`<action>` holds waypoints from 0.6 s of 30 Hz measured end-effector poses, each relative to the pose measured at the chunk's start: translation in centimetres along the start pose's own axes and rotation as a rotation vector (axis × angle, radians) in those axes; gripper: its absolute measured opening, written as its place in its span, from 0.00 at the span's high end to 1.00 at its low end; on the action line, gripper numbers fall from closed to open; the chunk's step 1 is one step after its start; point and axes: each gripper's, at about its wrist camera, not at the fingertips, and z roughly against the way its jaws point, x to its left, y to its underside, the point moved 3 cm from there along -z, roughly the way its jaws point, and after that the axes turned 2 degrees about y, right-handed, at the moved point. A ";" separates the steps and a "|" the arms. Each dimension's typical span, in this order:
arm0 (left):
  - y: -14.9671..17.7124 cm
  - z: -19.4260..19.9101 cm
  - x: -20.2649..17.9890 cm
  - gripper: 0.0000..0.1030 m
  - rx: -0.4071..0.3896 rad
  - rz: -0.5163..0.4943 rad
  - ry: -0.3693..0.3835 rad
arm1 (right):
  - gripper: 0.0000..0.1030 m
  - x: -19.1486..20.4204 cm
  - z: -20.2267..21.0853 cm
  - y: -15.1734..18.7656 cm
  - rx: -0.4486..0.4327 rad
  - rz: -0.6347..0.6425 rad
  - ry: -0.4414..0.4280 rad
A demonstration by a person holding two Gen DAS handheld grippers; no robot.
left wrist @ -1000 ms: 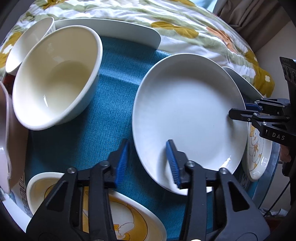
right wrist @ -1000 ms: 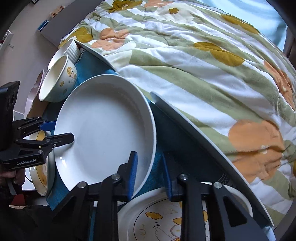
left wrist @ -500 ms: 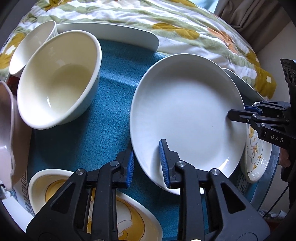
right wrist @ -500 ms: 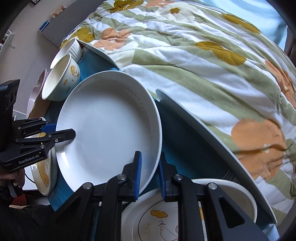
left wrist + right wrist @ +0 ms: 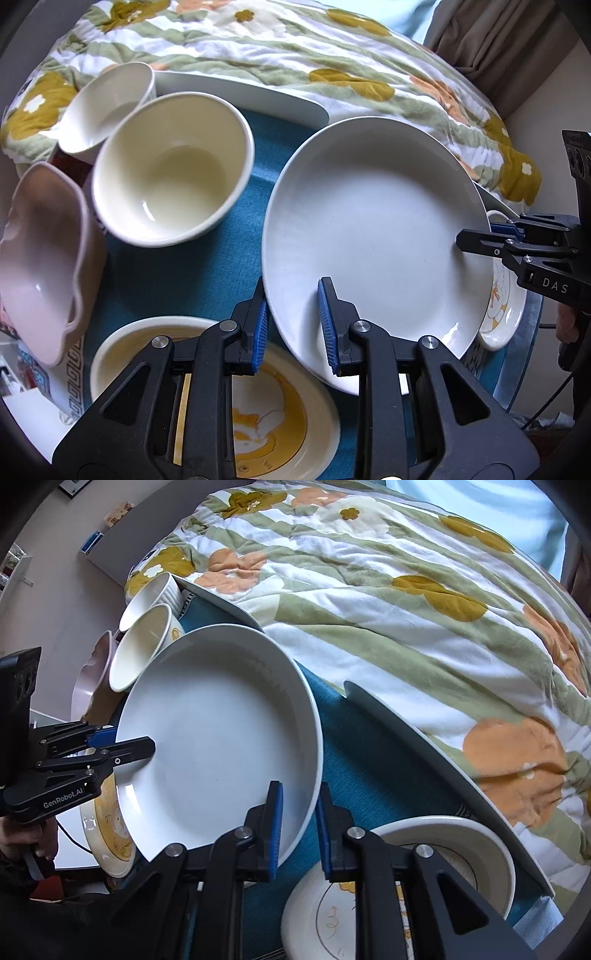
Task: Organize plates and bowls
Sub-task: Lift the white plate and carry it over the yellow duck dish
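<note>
Between two hand-held grippers, a large white plate is tilted above a teal mat. The left hand-held gripper pinches its near rim; the right hand-held gripper clamps the opposite edge. Beside it stand a cream bowl, a ribbed white bowl and a pink bowl.

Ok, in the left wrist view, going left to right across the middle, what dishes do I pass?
Pink wavy-edged bowl → cream bowl → large white plate, gripped at its near rim by the left gripper → right gripper clamped on the plate's right rim.
</note>
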 end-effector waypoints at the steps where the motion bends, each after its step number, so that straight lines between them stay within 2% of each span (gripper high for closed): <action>1: 0.2 0.5 0.3 0.78 -0.007 -0.007 0.005 | 0.84 0.6 0.4 0.1 -0.005 0.000 0.005; 9: 3.4 4.6 4.1 0.78 -0.030 -0.095 0.035 | 0.84 7.3 2.6 3.0 -0.047 -0.049 0.049; 14: 6.1 6.0 7.0 0.78 -0.014 -0.189 0.055 | 0.84 11.8 1.8 6.1 -0.061 -0.144 0.068; 18: 8.5 5.4 9.3 0.78 0.026 -0.229 0.076 | 0.84 15.1 0.0 8.9 -0.060 -0.242 0.076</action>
